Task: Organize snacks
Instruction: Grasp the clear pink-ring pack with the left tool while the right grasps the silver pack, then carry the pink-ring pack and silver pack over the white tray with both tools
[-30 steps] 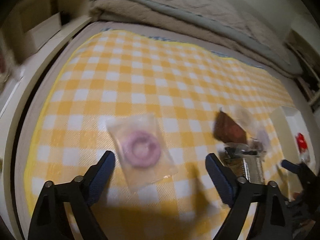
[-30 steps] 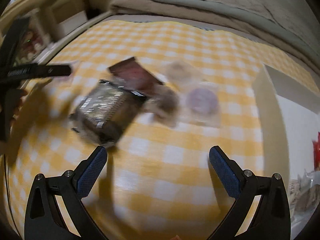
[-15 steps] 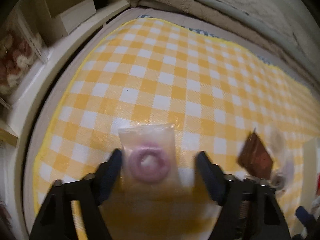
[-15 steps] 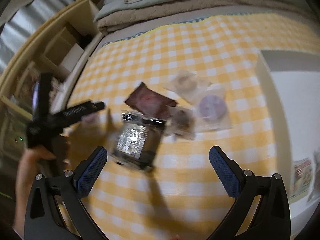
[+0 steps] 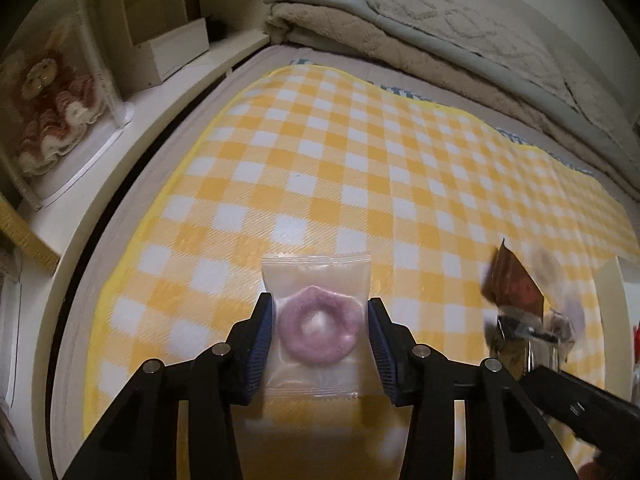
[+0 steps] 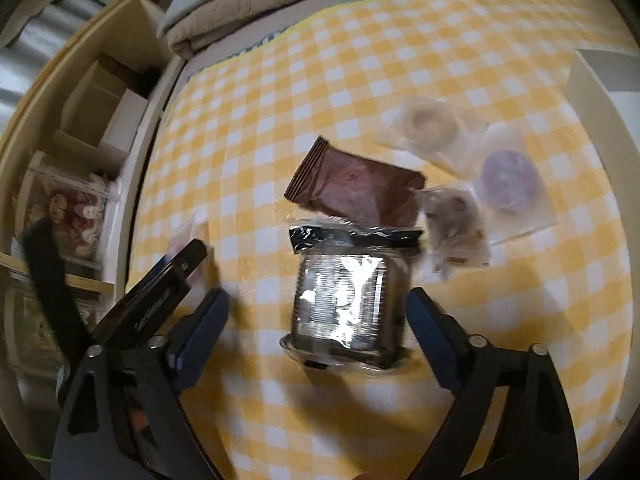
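**Both claws closing on their packets**

Now the left gripper (image 5: 320,344) has narrowed from a wide spread a second ago. Its blue pads sit against both side edges of the clear doughnut packet (image 5: 316,326), which holds a pink ring doughnut, and the jaws are closing in on it. The packet lies flat on the yellow checked cloth (image 5: 340,152), not yet lifted.

The right gripper (image 6: 316,330) has swung over from a second ago and now straddles the silver foil packet (image 6: 344,304). Its jaws are closing from full spread, with gaps showing on both sides of the packet.

The brown wrapper (image 6: 356,192), the two clear doughnut bags and a small crumpled packet lie just beyond. The white box (image 6: 600,80) waits at the cloth's right edge.

Judgement: two pickups are starting together; sorting has barely begun.
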### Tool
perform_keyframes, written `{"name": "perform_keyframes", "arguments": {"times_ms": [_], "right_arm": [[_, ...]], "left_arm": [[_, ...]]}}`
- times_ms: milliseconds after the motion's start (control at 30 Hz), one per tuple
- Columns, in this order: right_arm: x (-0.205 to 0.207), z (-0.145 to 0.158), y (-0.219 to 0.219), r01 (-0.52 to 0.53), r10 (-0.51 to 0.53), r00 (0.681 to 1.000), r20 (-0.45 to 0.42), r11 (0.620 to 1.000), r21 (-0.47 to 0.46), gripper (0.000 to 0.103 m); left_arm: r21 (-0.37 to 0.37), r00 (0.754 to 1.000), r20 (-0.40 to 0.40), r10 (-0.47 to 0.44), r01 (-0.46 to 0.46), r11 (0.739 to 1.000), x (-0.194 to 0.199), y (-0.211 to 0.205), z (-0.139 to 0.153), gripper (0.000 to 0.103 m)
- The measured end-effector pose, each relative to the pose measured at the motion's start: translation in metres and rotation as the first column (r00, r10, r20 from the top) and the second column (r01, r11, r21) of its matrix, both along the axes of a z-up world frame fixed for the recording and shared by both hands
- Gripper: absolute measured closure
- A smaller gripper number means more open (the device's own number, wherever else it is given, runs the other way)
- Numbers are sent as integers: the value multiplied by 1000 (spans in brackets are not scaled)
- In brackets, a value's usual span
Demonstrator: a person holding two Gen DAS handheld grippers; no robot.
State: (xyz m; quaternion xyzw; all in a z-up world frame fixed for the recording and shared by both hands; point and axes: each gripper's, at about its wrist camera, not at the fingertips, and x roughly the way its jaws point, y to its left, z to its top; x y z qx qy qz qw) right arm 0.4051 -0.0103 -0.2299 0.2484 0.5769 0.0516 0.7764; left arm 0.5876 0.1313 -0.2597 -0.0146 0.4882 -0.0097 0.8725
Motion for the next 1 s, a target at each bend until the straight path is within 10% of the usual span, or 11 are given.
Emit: {"name": "perform_keyframes", "arguments": {"times_ms": [533, 1000], "right_arm": [[1, -8, 16, -159, 163, 987, -1, 965, -210, 49], [-36, 97, -26, -220, 271, 943, 193, 943, -248, 49]], "left_arm": [[-23, 999, 39, -10, 11, 1000, -78, 27, 57, 59], [-34, 994, 100, -41, 45, 998, -125, -7, 150, 59]]}}
